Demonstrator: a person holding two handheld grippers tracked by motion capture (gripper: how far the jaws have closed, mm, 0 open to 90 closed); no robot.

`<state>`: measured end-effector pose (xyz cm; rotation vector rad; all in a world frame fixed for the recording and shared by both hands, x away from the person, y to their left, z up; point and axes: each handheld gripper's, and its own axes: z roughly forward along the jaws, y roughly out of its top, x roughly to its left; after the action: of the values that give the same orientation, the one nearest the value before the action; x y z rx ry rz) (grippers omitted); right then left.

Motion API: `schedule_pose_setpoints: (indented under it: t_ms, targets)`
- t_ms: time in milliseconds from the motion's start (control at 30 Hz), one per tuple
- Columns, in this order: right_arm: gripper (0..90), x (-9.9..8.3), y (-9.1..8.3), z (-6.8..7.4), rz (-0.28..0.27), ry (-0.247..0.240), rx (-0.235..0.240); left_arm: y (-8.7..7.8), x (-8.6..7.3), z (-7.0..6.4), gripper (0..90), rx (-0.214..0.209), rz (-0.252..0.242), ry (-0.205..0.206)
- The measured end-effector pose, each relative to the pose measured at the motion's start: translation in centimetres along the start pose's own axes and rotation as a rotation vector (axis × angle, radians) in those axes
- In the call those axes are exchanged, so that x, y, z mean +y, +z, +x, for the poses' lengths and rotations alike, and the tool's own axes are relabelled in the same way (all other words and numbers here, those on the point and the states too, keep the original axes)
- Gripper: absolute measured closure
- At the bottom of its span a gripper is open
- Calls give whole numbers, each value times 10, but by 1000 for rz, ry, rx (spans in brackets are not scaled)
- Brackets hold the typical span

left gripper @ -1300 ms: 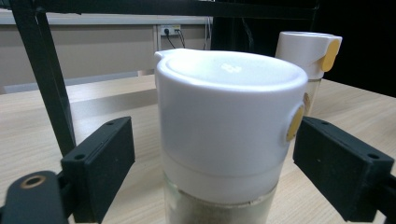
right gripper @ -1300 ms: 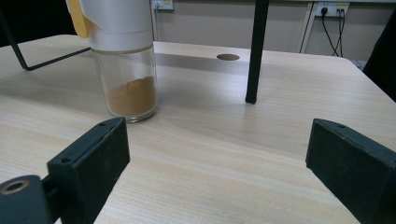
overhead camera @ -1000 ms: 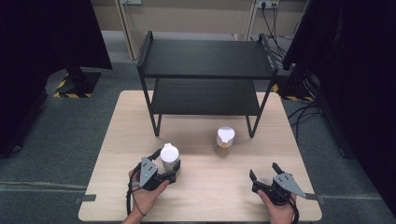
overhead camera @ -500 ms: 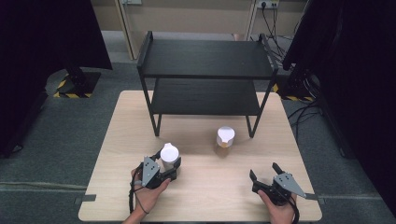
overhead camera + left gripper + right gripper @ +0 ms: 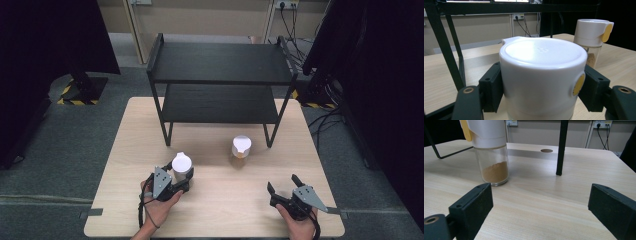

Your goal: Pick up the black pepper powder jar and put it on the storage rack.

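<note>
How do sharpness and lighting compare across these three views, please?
High view: soft throughout, evenly lit, dark at both sides; the left claw and jar lack fine detail. Left claw view: the near jar is sharp with soft sheen on its lid; the far jar is slightly softer. Right claw view: the table grain is crisp, with soft shadows.

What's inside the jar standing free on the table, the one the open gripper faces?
The free jar holds brown powder low in its clear glass body. Its white cap covers the top, so whatever is under it is hidden.
</note>
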<state>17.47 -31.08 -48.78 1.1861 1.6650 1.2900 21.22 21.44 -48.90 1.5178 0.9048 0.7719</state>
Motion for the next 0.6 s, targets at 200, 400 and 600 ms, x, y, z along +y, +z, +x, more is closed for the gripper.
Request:
schedule_pose_setpoints:
  t_ms: [200, 400, 600]
  targets:
    - [61, -1, 0, 0, -3, 3, 0, 0, 1, -2, 310, 15, 2, -4]
    - [61, -1, 0, 0, -3, 1, 1, -1, 2, -3, 310, 18, 3, -4]
    - [61, -1, 0, 0, -3, 3, 0, -6, 7, -7, 310, 15, -39, 20]
